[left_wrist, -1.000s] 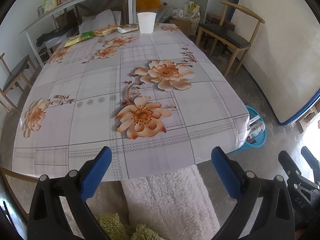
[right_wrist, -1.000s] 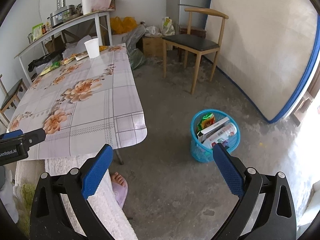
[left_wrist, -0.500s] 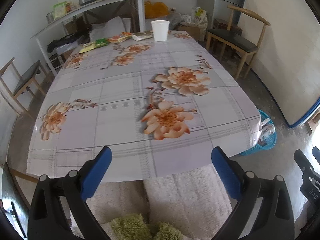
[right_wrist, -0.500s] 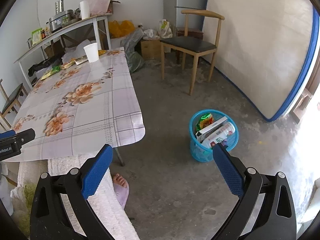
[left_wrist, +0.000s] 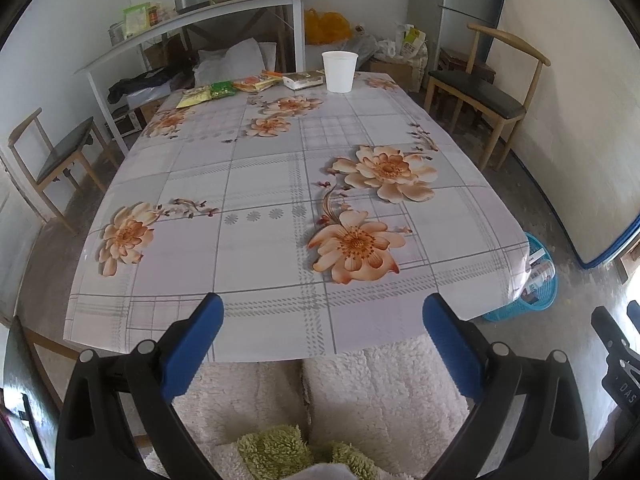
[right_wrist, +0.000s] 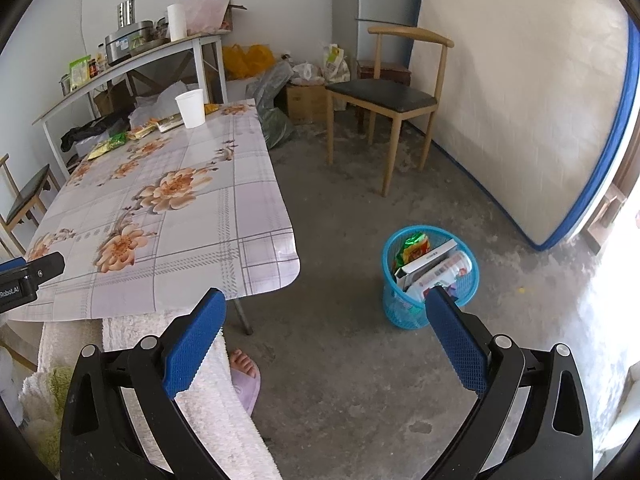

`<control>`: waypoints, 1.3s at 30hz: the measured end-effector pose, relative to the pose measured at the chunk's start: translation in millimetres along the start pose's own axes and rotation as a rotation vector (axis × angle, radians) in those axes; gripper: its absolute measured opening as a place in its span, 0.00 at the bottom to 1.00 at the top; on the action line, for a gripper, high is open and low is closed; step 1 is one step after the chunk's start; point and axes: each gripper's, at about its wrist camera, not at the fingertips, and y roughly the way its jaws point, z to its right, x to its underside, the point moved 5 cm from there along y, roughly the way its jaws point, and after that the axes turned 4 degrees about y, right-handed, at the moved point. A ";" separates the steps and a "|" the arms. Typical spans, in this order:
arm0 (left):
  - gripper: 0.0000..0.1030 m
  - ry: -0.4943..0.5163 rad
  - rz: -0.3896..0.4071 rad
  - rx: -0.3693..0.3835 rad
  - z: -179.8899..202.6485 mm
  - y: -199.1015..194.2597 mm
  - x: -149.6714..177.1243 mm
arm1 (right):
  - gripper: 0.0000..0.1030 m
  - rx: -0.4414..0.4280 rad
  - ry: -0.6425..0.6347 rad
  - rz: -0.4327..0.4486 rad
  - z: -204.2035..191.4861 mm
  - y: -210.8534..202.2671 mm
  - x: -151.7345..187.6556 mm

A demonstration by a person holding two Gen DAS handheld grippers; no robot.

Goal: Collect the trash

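A white paper cup (left_wrist: 339,71) stands at the far end of the flowered table (left_wrist: 256,248), with a flat box (left_wrist: 303,79) and several snack wrappers (left_wrist: 224,90) beside it. The cup also shows in the right wrist view (right_wrist: 191,108). A blue mesh basket (right_wrist: 430,278) holding boxes and wrappers stands on the floor right of the table; its edge shows in the left wrist view (left_wrist: 538,296). My left gripper (left_wrist: 320,344) is open and empty at the table's near edge. My right gripper (right_wrist: 322,340) is open and empty above the floor, left of the basket.
A wooden chair (right_wrist: 388,96) stands at the right wall, another chair (left_wrist: 56,156) at the left. A white shelf table (left_wrist: 192,36) with pots is behind. A mattress (right_wrist: 532,100) leans on the right wall. White fluffy trousers (left_wrist: 360,404) and a slippered foot (right_wrist: 245,376) are below.
The left gripper has pulled back and turned left, so the whole table and left chair now show. The right gripper has risen slightly; the basket sits lower in its view.
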 end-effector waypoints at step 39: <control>0.95 0.024 -0.012 0.002 -1.8 6.1 3.9 | 0.93 -0.013 -0.082 -0.004 -20.7 2.3 1.7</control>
